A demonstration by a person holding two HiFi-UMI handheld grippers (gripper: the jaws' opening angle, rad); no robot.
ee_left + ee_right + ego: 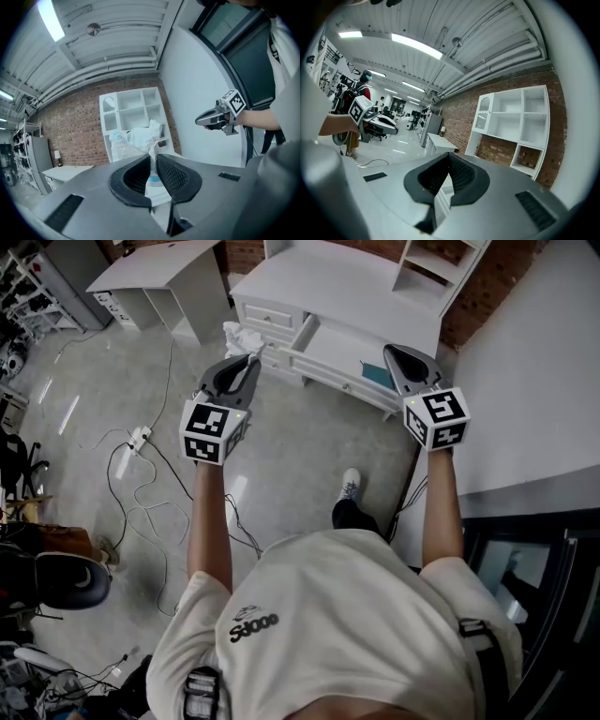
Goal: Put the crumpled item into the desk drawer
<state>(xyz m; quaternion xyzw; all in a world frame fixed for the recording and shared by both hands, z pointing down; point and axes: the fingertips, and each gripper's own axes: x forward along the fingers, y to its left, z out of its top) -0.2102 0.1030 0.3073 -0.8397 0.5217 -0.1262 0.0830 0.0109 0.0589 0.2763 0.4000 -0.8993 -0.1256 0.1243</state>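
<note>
The crumpled item (241,337) is a white plastic packet with pale blue print. My left gripper (251,358) is shut on its twisted end, and the bulk of the crumpled item (135,137) sticks out past the fingertips of the left gripper (153,158). It hangs in the air just left of the white desk's open drawer (330,351). My right gripper (391,353) hovers over the right end of that drawer. In its own view the right gripper (449,157) has its jaws together with nothing between them.
A teal object (379,375) lies at the right end of the open drawer. Small closed drawers (271,319) sit on the desk's left, and a white shelf unit (433,263) stands on top. Cables and a power strip (139,438) lie on the floor to the left.
</note>
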